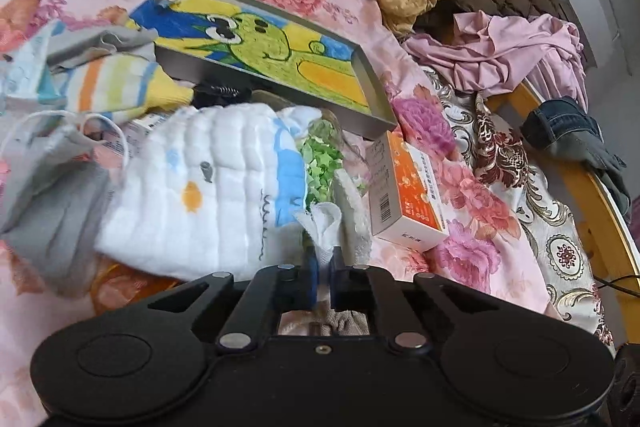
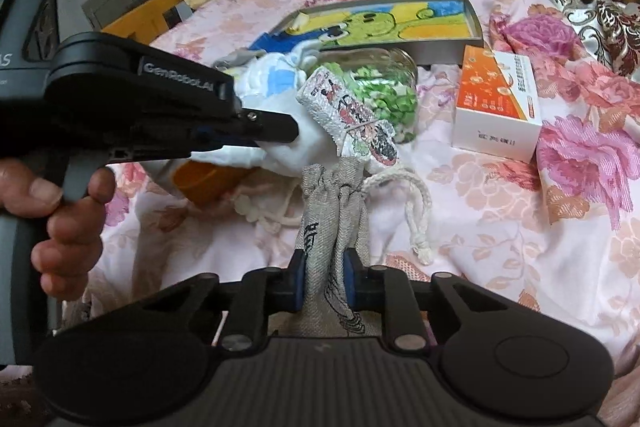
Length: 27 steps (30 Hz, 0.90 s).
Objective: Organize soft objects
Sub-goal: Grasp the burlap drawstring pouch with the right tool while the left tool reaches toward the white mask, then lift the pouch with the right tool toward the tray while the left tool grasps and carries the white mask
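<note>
Nearest you, the left gripper [image 1: 324, 267] was clamped shut on a corner of the white cloth [image 1: 208, 187], lying at ten o'clock. Your right gripper [image 2: 323, 281] pinched the grey drawstring pouch [image 2: 334, 211], twelve o'clock. Socks [image 1: 116, 83] and pink garment [image 1: 516, 55] lay unsorted; sorting had seemingly barely begun.

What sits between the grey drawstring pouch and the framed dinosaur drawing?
In the right wrist view, a glass jar of green bits lies between grey drawstring pouch and framed drawing.

Linen pouch [image 2: 334, 211] (drawstring) between jaws
</note>
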Motion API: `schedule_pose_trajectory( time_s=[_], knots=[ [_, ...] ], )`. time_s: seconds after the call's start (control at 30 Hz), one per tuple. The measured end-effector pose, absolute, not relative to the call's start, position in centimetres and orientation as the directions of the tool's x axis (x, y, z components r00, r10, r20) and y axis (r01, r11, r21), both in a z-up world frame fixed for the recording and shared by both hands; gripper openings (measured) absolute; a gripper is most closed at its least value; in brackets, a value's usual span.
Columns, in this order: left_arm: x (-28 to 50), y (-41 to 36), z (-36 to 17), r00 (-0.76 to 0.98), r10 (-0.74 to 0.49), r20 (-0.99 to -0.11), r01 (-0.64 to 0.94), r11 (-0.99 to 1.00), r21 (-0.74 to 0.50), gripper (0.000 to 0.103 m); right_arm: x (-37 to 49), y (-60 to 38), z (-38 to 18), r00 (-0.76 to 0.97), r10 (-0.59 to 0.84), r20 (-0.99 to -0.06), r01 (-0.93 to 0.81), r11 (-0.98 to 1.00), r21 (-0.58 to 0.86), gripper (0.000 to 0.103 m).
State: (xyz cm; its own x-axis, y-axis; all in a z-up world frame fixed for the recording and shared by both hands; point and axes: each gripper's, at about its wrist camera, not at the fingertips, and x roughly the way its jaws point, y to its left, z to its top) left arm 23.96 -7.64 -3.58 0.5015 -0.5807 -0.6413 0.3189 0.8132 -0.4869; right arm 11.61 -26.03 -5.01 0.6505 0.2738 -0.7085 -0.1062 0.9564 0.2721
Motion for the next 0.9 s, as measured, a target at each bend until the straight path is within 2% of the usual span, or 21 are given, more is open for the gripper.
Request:
schedule_pose_trajectory(
  time_s=[0.2, 0.57, 0.9],
  knots=[
    [21.9, -6.8, -0.8, 0.553, -0.537, -0.637, 0.316, 0.843, -0.436, 0.003, 10.1, -26.1, -3.6, 0.712, 0.356, -0.605, -0.191, 0.927, 0.322, 0.019],
    [19.2, -4.5, 4.6, 0.649, -0.501, -0.573, 0.284, 0.857, -0.429, 0.003, 7.4, -26.7, -1.3, 0.806, 0.414, -0.423, -0.276, 0.895, 0.350, 0.019],
    [19.8, -5.2, 7.7, 0.706, -0.498, -0.503, 0.300, 0.854, -0.425, 0.003, 8.6, -28.4, 1.3, 0.877, 0.375, -0.301, -0.257, 0.894, 0.366, 0.019]
  ],
)
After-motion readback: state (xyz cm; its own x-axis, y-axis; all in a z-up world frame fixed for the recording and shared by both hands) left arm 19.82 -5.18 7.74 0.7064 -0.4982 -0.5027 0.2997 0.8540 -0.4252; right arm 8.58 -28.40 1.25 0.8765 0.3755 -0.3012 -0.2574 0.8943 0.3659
